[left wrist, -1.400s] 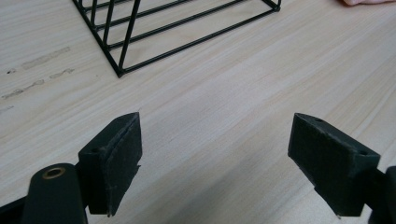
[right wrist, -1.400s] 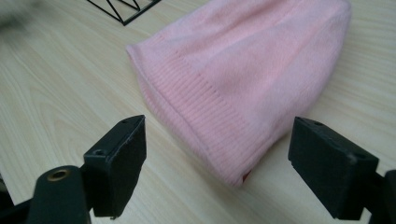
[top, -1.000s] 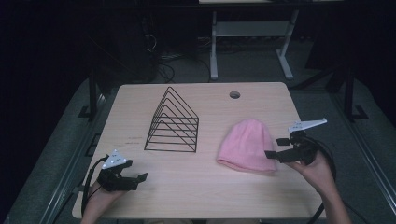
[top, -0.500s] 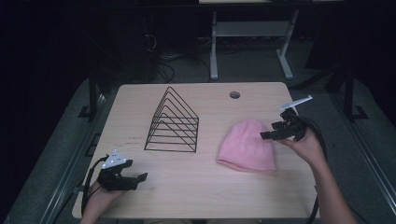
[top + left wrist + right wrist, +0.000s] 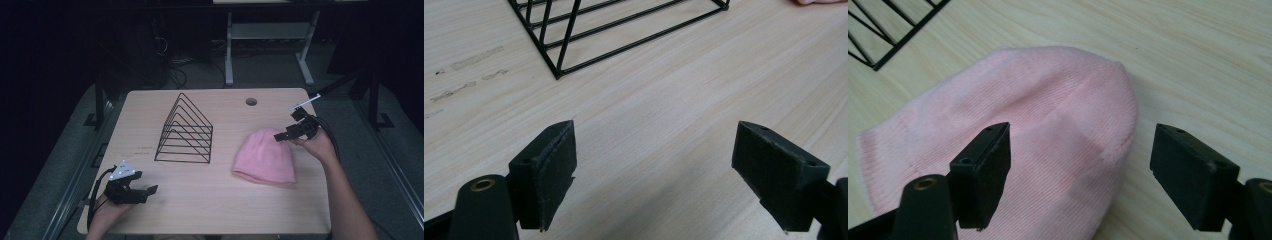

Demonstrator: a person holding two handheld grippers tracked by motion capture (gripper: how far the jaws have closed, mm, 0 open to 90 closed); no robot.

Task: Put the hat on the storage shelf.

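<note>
A pink knit beanie (image 5: 265, 157) lies flat on the wooden table (image 5: 210, 210), right of centre. My right gripper (image 5: 279, 136) hovers at the hat's far end, pointing left over its crown. In the right gripper view the crown (image 5: 1013, 125) lies under and between the jaws. Those jaws have just been closing a little, but they are still wide apart and do not press on the fabric, so my right gripper (image 5: 1083, 137) is open. My left gripper (image 5: 150, 191) rests near the front left corner, and in its own view my left gripper (image 5: 656, 135) is open over bare wood.
A black wire rack (image 5: 185, 131) shaped like a tent stands left of the hat, and its near corner (image 5: 556, 74) lies ahead of the left jaws. A round cable hole (image 5: 251, 101) sits near the table's far edge. Dark floor and a white frame lie beyond.
My right gripper has moved from the hat's right side toward its far end, away from the person. The left gripper has stayed put.
</note>
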